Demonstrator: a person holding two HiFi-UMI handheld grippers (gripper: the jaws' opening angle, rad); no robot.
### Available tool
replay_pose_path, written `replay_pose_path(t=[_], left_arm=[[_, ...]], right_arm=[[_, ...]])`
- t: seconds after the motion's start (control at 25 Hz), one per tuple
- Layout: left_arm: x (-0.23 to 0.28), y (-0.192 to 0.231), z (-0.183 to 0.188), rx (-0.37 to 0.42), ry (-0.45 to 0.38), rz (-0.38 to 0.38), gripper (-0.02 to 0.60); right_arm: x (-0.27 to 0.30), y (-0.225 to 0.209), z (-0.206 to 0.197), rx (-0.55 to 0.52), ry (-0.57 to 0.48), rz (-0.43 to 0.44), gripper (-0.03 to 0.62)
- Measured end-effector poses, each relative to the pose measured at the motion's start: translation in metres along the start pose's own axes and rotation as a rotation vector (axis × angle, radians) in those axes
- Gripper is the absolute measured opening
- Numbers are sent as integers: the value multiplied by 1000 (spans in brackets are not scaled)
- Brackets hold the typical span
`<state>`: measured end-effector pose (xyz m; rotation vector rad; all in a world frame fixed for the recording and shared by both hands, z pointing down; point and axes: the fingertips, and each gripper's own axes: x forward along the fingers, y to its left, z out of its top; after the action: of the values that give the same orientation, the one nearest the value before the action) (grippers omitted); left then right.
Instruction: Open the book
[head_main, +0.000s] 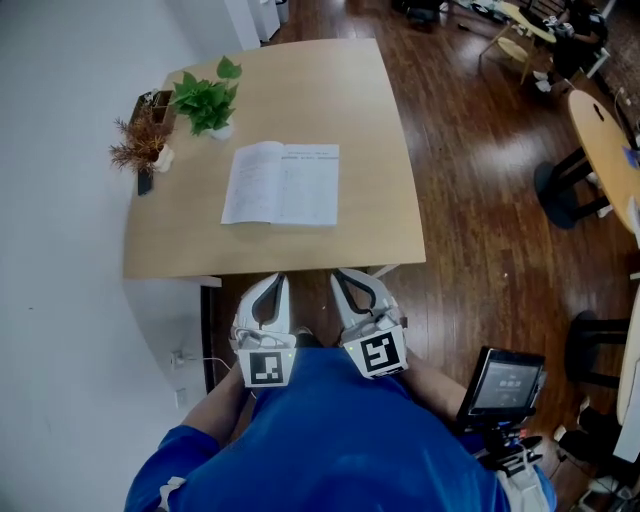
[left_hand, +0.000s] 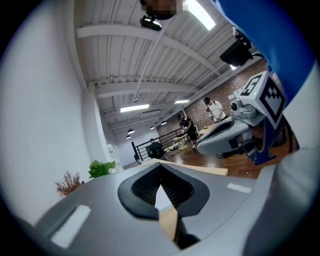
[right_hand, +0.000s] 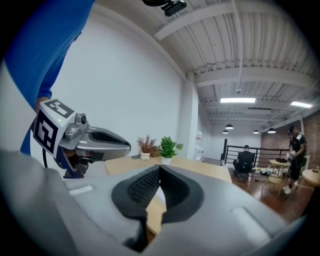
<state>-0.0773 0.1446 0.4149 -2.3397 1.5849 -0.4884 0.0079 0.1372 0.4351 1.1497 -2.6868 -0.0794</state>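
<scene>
The book (head_main: 283, 184) lies open and flat on the light wooden table (head_main: 390, 215), its white pages facing up. Both grippers are held close to the person's blue-clad chest, short of the table's near edge and well apart from the book. My left gripper (head_main: 271, 281) (left_hand: 160, 169) has its jaws together with nothing in them. Beside it, my right gripper (head_main: 344, 276) (right_hand: 160, 168) is also shut and empty. Each gripper view shows the other gripper alongside: the right gripper (left_hand: 225, 137) and the left gripper (right_hand: 97, 142).
A green potted plant (head_main: 207, 103), a dried plant (head_main: 143, 137) and a small dark object (head_main: 145, 181) stand at the table's far left. A white wall runs along the left. A screen on a stand (head_main: 503, 385) is at my right. Other tables (head_main: 602, 140) stand on the wooden floor.
</scene>
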Motion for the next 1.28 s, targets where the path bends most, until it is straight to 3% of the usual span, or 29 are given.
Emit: replay_pose_path(t=[0.08,0.2,0.36,0.52,1.28], left_arm=[[-17,-6,14,24,-48,-16,8],[-37,-1,24,-32,-91,-25,8],[-42,12,11,-126,-46,-24,8],[-46,17,7,-158,-49,-37,8],[-48,12,-3,-209,-25,-87,8]], right_arm=[[-13,11,10,-8,-12,-15,3],[-25,27,23,-2,-21,-34,3],[-21,38,31,7,-24,-48,3],[-19,44,31,28,-9,-73,3],[-18,51,25,74,41,-93,3]])
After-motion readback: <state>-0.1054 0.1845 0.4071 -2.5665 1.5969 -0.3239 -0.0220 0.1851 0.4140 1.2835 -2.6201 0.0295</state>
